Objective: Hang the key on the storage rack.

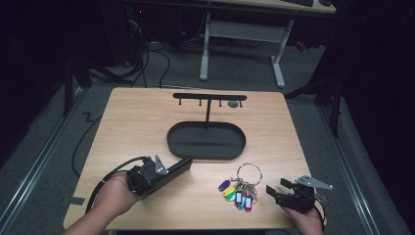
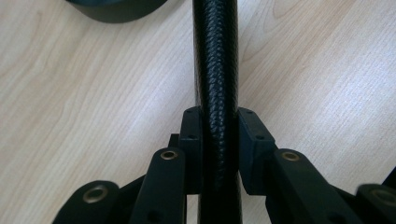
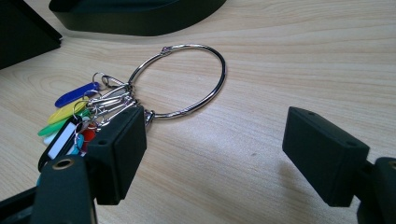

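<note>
Item one, black textured case [image 1: 175, 169]: I hold it in my left claw [image 1: 164, 172], whose two pads [image 2: 192, 140] press on its sides in the left gripper view. The case is long and narrow, with a pebbled surface, and it runs straight out from between the jaws across the bench [image 1: 142, 122]. In the high view it points up and to the right, its far end just short of the oval tray [image 1: 206, 141].

Item two, key ring [image 1: 248, 172]: a large bare metal loop lying flat on the bench, with a bunch of coloured tags [image 1: 237, 194] clipped to its lower edge, blue, yellow, green, red and one black with a white label. It sits between my two hands, closer to the right one, below the tray's right end.

Item three, right claw [image 1: 275, 190]: spread wide, nothing between the pads. In the right gripper view the ring [image 3: 187, 79] lies just ahead of the gap, and the tags [image 3: 70, 116] sit in front of the left-hand pad [image 3: 122, 154]; whether that pad touches them I cannot tell. The right-hand pad [image 3: 322, 154] stands well apart from the ring over bare wood.

Item four, black stand: a thin post [image 1: 208, 110] rises from the tray and carries a crossbar [image 1: 209, 97] with small hooks.
</note>
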